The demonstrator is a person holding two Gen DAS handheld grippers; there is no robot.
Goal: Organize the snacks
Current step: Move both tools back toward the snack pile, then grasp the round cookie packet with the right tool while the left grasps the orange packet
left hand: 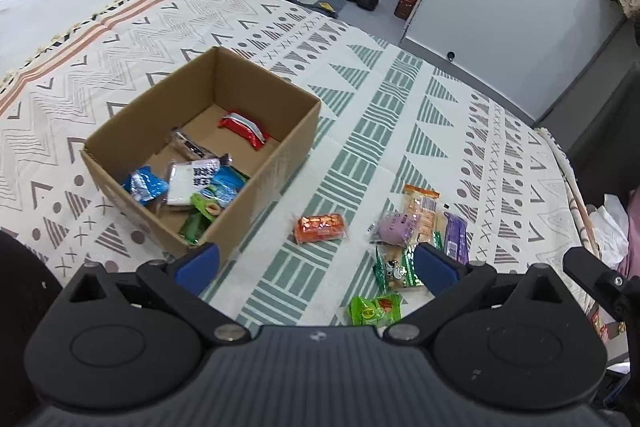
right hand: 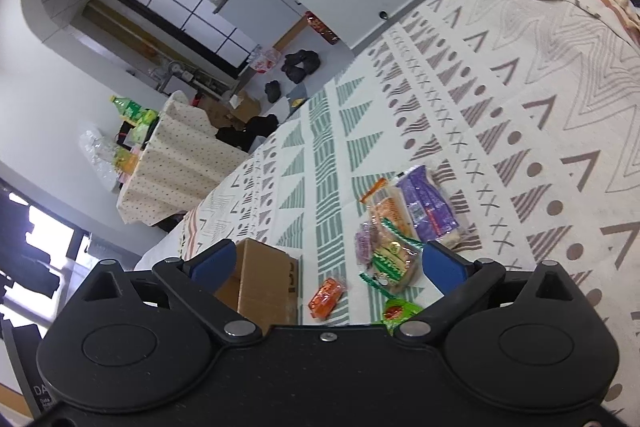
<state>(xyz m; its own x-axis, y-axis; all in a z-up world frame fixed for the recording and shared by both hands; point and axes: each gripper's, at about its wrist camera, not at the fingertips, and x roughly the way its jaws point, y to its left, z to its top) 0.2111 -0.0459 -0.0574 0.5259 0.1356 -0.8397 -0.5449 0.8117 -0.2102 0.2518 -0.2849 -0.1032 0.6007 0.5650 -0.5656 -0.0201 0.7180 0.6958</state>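
Patterned bedspread: cardboard box left, loose snacks right, w/ gap between.

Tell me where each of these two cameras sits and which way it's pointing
Left wrist: on the left gripper, looking down across the patterned bedspread at the cardboard box and loose snacks; its open jaws show.
Right wrist: on the right gripper, rolled sideways, facing the same bed toward the room; its open jaws show.
Shared: the box, orange packet, purple packet.
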